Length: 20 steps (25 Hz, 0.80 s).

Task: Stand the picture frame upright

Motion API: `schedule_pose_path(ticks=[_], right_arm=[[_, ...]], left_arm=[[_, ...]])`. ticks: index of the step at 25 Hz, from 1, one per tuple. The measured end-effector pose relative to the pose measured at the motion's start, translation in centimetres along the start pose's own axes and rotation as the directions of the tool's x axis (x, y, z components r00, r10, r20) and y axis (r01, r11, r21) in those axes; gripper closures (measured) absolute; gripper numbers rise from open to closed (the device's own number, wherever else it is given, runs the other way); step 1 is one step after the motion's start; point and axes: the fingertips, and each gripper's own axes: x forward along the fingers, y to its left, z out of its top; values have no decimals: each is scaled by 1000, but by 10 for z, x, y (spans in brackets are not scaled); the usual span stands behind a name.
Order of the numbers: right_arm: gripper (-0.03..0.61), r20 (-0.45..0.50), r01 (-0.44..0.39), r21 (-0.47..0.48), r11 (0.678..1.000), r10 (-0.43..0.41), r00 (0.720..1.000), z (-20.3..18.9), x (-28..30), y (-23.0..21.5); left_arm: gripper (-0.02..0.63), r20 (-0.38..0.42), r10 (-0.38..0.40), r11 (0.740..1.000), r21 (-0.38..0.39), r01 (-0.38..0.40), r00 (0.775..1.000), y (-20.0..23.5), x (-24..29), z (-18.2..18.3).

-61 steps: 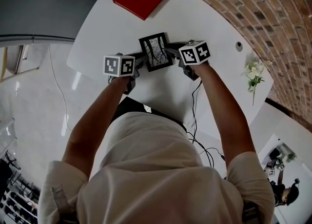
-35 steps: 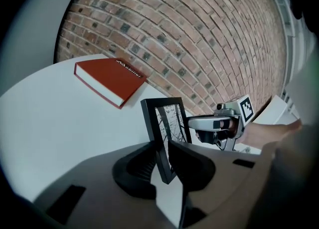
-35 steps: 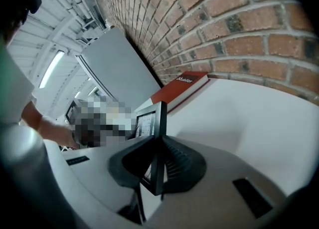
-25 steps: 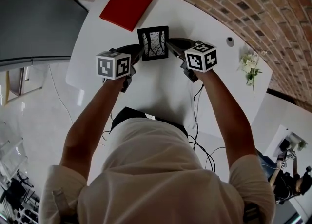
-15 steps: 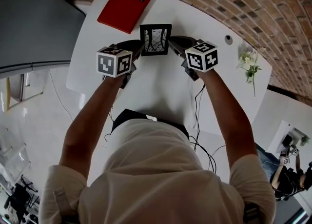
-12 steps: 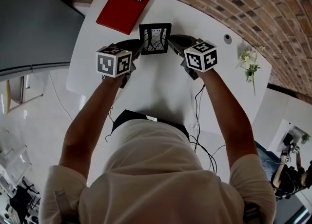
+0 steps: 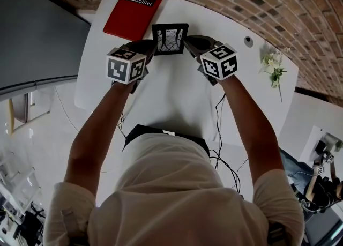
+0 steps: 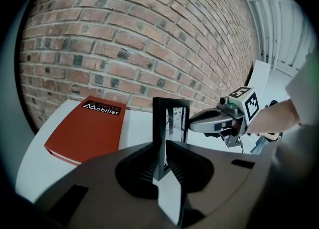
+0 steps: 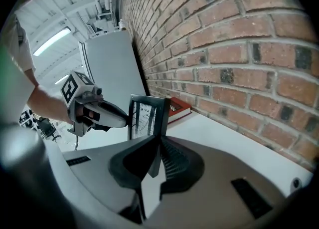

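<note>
1. The picture frame (image 7: 170,38) is up on end, just beside the red book (image 7: 133,9), over the white table (image 7: 177,100).
2. The left gripper (image 7: 151,47) pinches one side edge, its jaws just squeezed tighter; the right gripper (image 7: 187,44) pinches the other.
3. Standing looks nearly done; setting down and letting go remain.
</note>
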Motion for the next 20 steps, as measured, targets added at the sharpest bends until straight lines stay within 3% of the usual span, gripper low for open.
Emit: schedule_pose_path(ticks=[7,20], right_arm=[[548,19,47,-50,998,-46,999,6,5,-7],[551,46,140,-179,974,-134,990,15,15,-20]], left_arm=[[569,17,1,997,73,-2,1000,8,4,18],[569,16,-2,990,138,0,1000,24,19,30]])
